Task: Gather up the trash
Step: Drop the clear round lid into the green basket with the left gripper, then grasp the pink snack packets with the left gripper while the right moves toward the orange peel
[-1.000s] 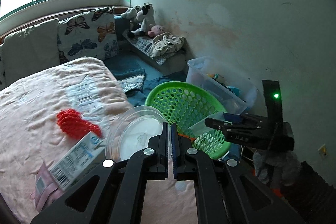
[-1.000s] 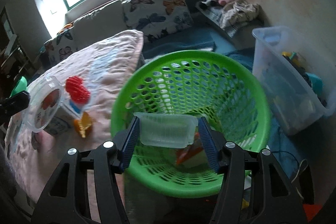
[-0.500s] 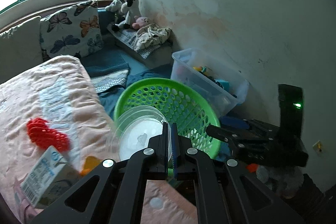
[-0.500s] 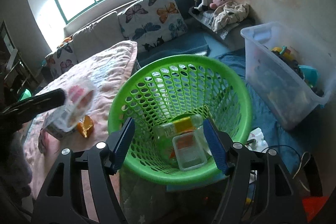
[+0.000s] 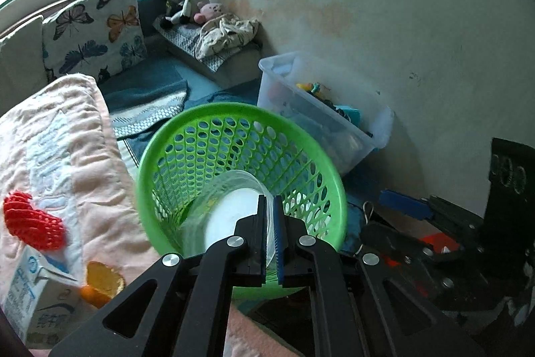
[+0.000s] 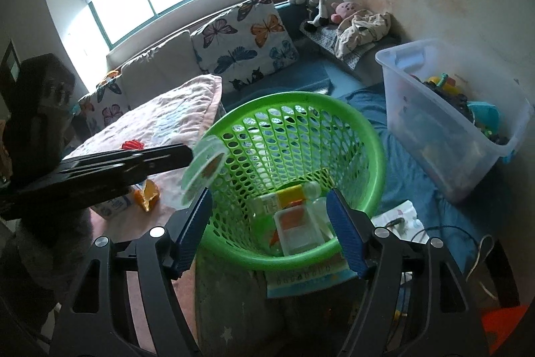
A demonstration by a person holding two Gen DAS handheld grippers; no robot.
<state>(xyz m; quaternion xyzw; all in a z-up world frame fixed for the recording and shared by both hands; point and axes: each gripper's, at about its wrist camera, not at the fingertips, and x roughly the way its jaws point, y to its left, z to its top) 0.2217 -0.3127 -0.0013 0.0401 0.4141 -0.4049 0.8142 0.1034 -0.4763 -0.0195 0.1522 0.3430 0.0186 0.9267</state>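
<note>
Pink quilted bedding [image 5: 83,136] borders a green perforated plastic basket [image 5: 311,163]. Left gripper [image 5: 270,216] is clamped on a clear round plastic lid [image 5: 227,199] above the basket's near rim. Right gripper [image 6: 267,216] stands spread wide, empty, over a clear rectangular container [image 6: 297,230] inside.

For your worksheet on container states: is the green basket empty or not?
Not empty. The basket holds a clear tray and a bottle at its bottom.
</note>
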